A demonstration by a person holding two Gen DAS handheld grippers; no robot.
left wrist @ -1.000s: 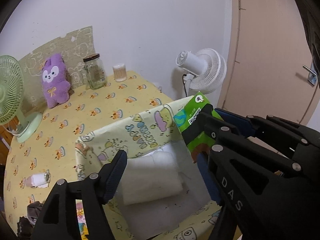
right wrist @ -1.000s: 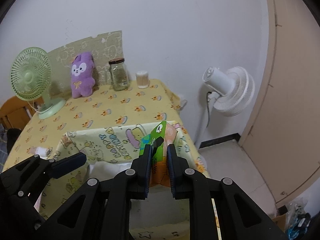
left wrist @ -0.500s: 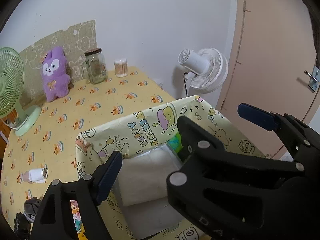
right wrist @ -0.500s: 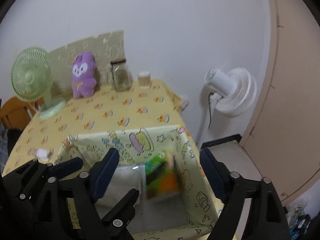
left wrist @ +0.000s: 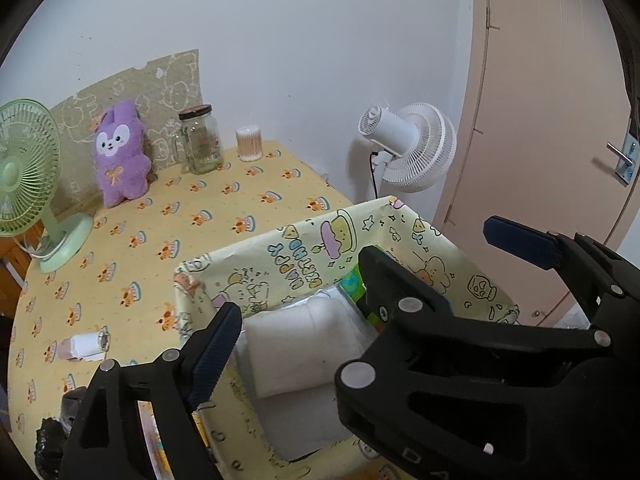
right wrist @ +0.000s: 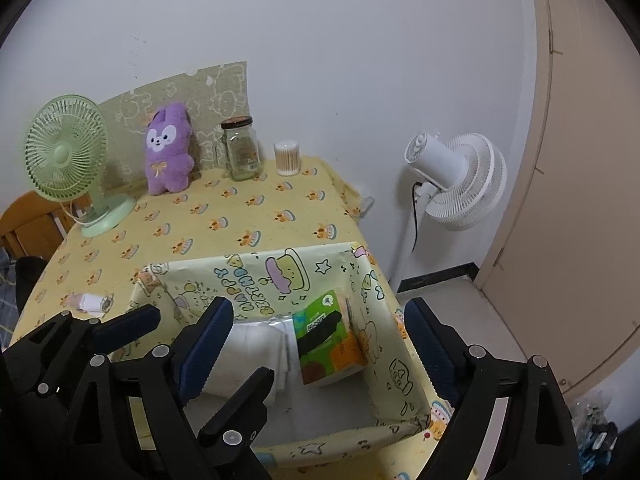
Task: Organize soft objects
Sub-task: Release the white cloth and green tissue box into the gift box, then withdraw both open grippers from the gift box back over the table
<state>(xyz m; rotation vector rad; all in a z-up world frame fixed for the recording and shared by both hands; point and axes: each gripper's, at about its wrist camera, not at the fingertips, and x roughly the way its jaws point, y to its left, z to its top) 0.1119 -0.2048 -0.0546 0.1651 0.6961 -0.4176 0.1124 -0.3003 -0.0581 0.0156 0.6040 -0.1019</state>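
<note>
the right hand-held gripper (right wrist: 318, 344) hangs over the box with its blue-padded jaws spread wide; they have just been opening, and nothing sits between them. the left hand-held gripper (left wrist: 362, 276) hovers beside it, jaws also wide apart and just opened further, gripping nothing.

below them stands the pale yellow cartoon-printed fabric storage box (right wrist: 372, 280) at the near edge of the counter (right wrist: 224, 216), which wears a yellow cloth with small cake prints. inside the box, the green and orange soft tissue pack (right wrist: 326, 340) leans tilted against the right wall, touching the folded white cloth stack (right wrist: 256, 344) that lies to its left.

farther out, a small white roll (right wrist: 90, 302) lies on the counter left of the box. along the back wall stand a mint green desk fan (right wrist: 68, 160), a purple plush bunny (right wrist: 166, 156), a clear glass jar with a dark lid (right wrist: 240, 150) and a small tub of cotton swabs (right wrist: 287, 158). a white standing fan (right wrist: 456, 180) is on the floor by the beige door (right wrist: 580, 160).
</note>
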